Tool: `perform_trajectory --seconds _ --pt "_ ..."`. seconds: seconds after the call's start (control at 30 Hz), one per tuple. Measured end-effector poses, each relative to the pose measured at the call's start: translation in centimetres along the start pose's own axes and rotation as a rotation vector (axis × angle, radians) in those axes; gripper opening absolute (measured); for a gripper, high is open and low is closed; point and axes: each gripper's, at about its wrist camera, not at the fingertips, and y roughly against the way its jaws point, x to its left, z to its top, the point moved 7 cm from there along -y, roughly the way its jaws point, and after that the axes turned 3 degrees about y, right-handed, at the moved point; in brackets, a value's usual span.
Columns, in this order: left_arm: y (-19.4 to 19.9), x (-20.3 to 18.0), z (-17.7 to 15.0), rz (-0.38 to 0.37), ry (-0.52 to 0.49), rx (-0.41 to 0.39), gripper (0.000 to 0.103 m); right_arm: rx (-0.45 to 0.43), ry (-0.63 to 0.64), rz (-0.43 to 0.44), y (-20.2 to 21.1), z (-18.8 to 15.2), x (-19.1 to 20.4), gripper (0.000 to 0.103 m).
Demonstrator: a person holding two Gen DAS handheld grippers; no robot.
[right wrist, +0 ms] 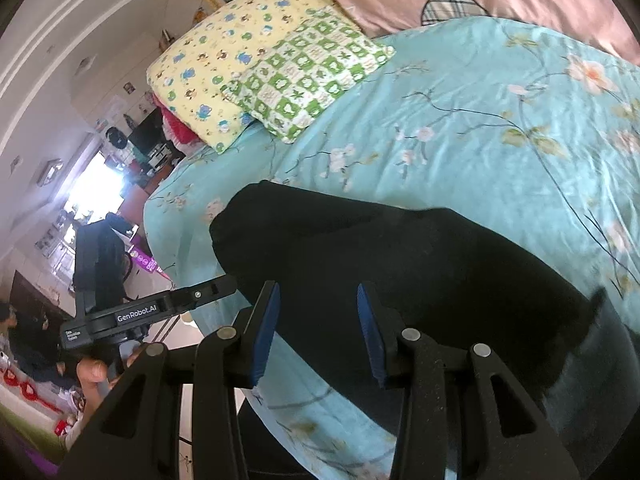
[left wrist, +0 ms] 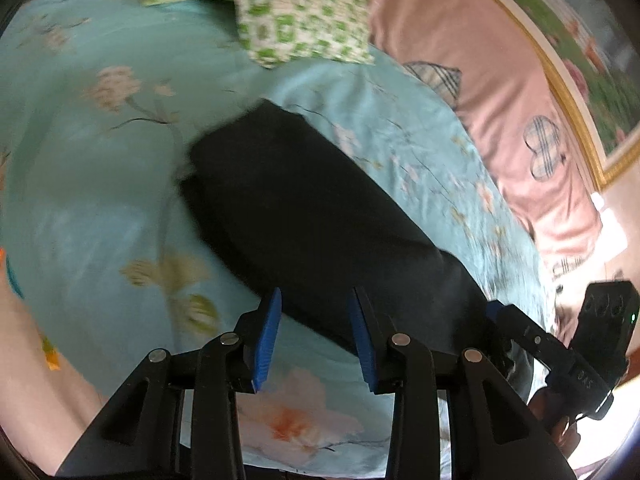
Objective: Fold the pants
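Observation:
Black pants [left wrist: 304, 208] lie folded lengthwise on a turquoise floral bedspread [left wrist: 100, 184], running from the middle toward the near edge. My left gripper [left wrist: 316, 312] is open and empty, its blue pads just above the near end of the pants. In the right wrist view the pants [right wrist: 400, 264] fill the lower middle. My right gripper [right wrist: 316, 300] is open and empty, hovering over the pants near the bed edge. The right gripper also shows in the left wrist view [left wrist: 492, 312] at the lower right, its state unclear there. The left gripper's body shows in the right wrist view [right wrist: 160, 308].
A green checked pillow [right wrist: 308, 72] and a yellow patterned pillow [right wrist: 224, 56] lie at the head of the bed. A pink quilt [left wrist: 500, 92] lies along the far side. The bed's side edge [right wrist: 168, 240] drops to the floor, with furniture and a bright window beyond.

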Motion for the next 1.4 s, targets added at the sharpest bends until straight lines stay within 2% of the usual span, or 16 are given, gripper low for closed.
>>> perform_trajectory --seconds 0.2,0.4,0.47,0.67,0.77,1.1,1.23,1.4 --pt "0.2 2.7 1.3 0.028 0.088 -0.018 0.036 0.013 0.033 0.013 -1.3 1.6 0.9 0.045" --pt "-0.7 4.5 1.8 0.041 0.138 0.002 0.036 0.036 0.064 0.026 -2.9 2.9 1.5 0.045" --pt "-0.9 5.0 2.0 0.043 0.156 0.005 0.041 0.046 0.076 0.027 -3.5 3.4 1.7 0.046" --pt "-1.5 5.3 2.5 0.036 0.183 0.004 0.042 0.085 0.099 0.054 -6.1 5.0 2.2 0.048" --pt "-1.8 5.5 2.8 0.033 0.208 0.002 0.046 0.109 0.111 0.072 -7.7 6.0 2.4 0.048" --pt "-3.1 5.8 3.9 0.039 0.250 0.007 0.048 0.280 0.232 0.126 -15.6 9.0 3.0 0.049" --pt "-3.5 6.0 4.3 0.027 0.267 0.001 0.049 0.324 0.253 0.161 -17.8 9.8 3.5 0.049" --pt "-3.6 6.4 4.7 0.012 0.280 -0.015 0.045 0.390 0.298 0.184 -20.3 9.9 4.2 0.049"
